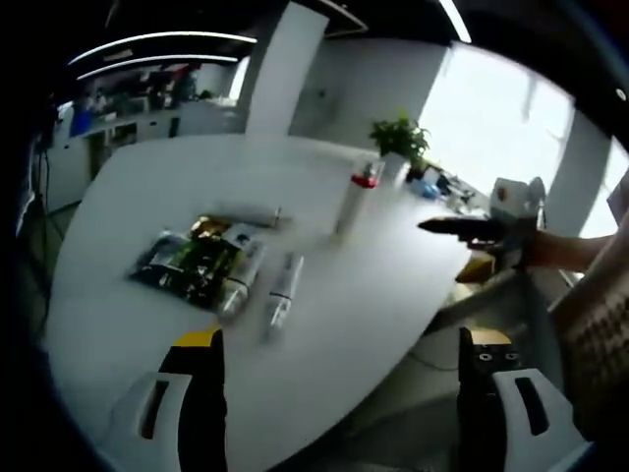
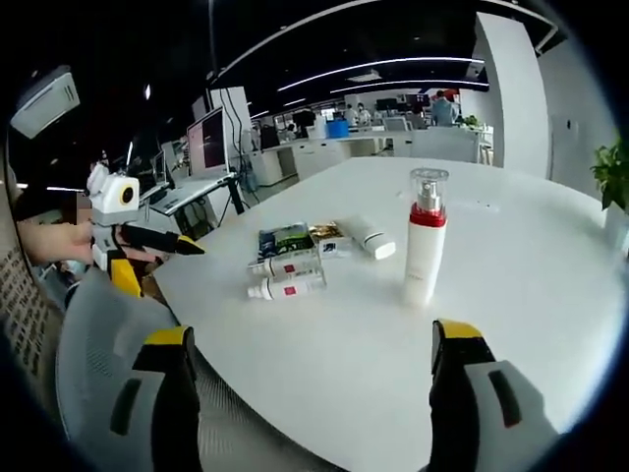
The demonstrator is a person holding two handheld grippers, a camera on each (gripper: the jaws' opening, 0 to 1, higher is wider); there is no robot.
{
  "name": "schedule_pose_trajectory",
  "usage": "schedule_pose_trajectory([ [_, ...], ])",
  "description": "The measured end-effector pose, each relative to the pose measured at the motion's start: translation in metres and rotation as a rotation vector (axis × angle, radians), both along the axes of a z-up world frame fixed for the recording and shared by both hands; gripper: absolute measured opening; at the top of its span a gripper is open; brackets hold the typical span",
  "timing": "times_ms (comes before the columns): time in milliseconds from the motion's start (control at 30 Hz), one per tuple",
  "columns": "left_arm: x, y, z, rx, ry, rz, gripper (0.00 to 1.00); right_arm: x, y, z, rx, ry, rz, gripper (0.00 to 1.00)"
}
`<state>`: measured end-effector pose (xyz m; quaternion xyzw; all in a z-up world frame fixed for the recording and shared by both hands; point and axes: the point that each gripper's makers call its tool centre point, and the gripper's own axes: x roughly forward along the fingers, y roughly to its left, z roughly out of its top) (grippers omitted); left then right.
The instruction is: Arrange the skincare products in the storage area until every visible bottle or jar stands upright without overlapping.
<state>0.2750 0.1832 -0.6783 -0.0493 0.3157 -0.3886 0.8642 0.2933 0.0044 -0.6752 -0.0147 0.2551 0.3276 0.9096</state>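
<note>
A tall white bottle (image 1: 354,202) (image 2: 426,241) with a red band and clear cap stands upright on the white table (image 1: 147,197) (image 2: 531,256). Two small tubes (image 1: 280,292) (image 2: 285,287) lie flat side by side beside a green and black packet (image 1: 187,261) (image 2: 286,239). A white tube (image 2: 367,237) lies flat behind them, next to a smaller packet (image 2: 329,236). My left gripper (image 1: 342,339) (image 2: 162,239) is open, off the table's near edge. My right gripper (image 2: 311,334) (image 1: 452,227) is open too, short of the edge and empty.
A potted plant (image 1: 398,138) stands at the table's far end. A grey chair back (image 2: 98,354) sits below the right gripper. Office desks with monitors (image 2: 206,143) fill the room behind. A white pillar (image 2: 511,88) rises beyond the table.
</note>
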Motion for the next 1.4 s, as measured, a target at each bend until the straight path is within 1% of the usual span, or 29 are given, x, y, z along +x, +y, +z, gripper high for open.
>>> schedule_pose_trajectory([
  [167,-0.002,0.000,-0.004,0.018,0.002,-0.007,0.97,-0.001,0.001,-0.001,-0.005,0.004,0.008,0.99],
  [433,-0.004,0.003,-0.007,0.009,0.008,0.012,0.97,-0.001,0.001,-0.005,-0.009,0.019,0.013,0.99],
  [667,0.000,0.006,-0.005,0.005,-0.003,0.023,0.97,-0.002,0.004,-0.008,-0.017,0.037,0.029,0.99],
  [900,-0.001,0.007,-0.006,0.009,-0.007,0.026,0.97,0.001,0.011,-0.013,-0.036,0.057,0.071,0.99],
  [1033,0.000,0.008,-0.006,0.006,-0.009,0.032,0.97,0.012,0.019,-0.009,-0.043,0.052,0.103,0.99],
  [1100,0.000,0.009,-0.007,0.002,-0.005,0.038,0.97,0.017,0.025,-0.004,-0.042,0.044,0.127,0.98],
  [1200,0.001,0.008,-0.007,-0.008,0.002,0.038,0.96,0.023,0.031,0.002,-0.020,0.045,0.160,0.96],
  [1300,0.000,0.007,-0.008,-0.003,0.004,0.035,0.96,0.029,0.038,0.008,-0.031,0.032,0.199,0.95],
  [1400,0.000,0.007,-0.007,-0.021,0.011,0.042,0.96,0.037,0.045,0.015,-0.029,0.020,0.215,0.95],
])
